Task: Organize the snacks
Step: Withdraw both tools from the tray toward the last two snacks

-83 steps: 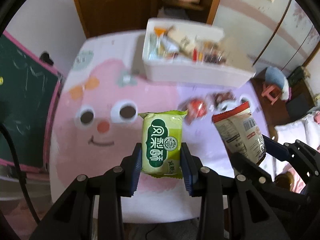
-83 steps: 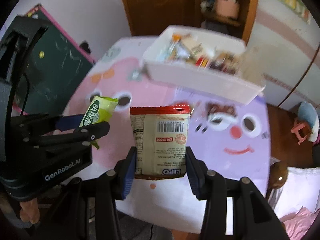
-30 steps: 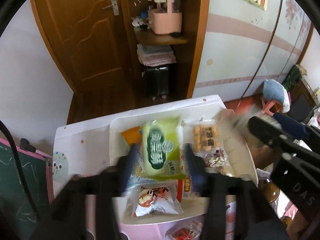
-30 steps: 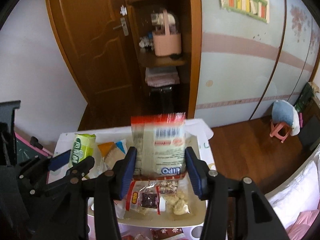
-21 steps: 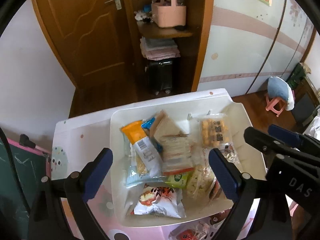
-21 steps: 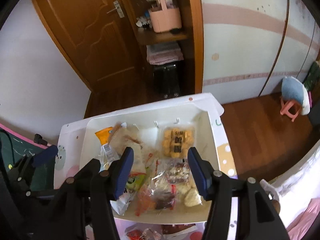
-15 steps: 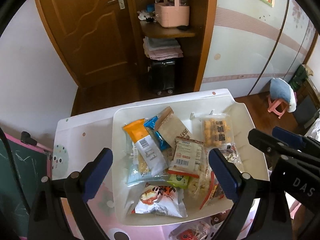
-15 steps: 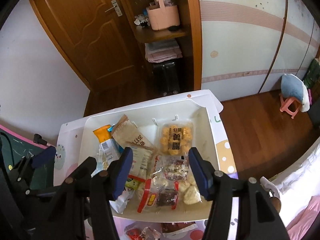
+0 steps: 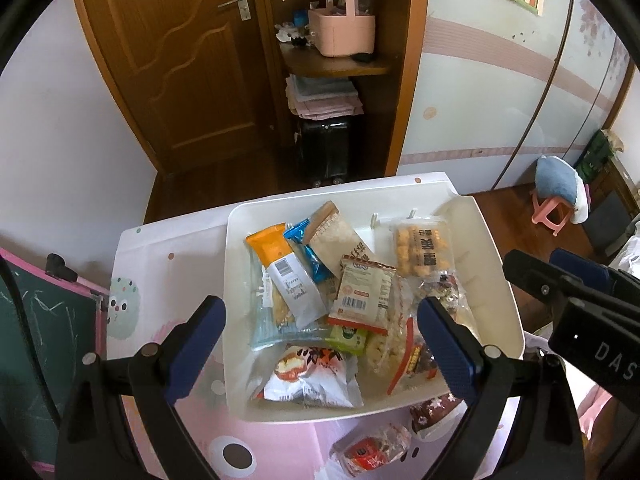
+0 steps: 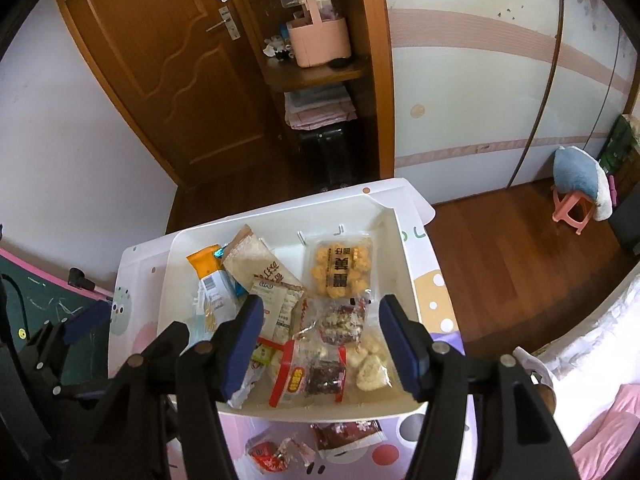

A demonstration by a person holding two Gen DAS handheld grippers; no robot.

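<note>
A white bin (image 9: 236, 320) on the table holds several snack packets. My left gripper (image 9: 320, 308) hovers above it, open wide with nothing between its fingers. The red-and-white packet (image 9: 364, 296) lies on top of the pile. The green packet (image 9: 348, 336) shows only as a corner under it. My right gripper (image 10: 322, 304) hangs over the same bin (image 10: 404, 248), open and holding nothing. Below it lie the red-and-white packet (image 10: 276, 300) and a bit of the green packet (image 10: 262, 354).
Loose snacks lie on the pink cartoon table cover in front of the bin: a red wrapped one (image 9: 372, 448) and a dark brown packet (image 9: 432, 412). A green chalkboard (image 9: 24, 340) stands at the left. A pink stool (image 10: 572, 208) stands on the wooden floor, right.
Both grippers carried their packets over the bin and opened. The green packet and the red-and-white packet dropped in. The bin now sits a little lower in both views.
</note>
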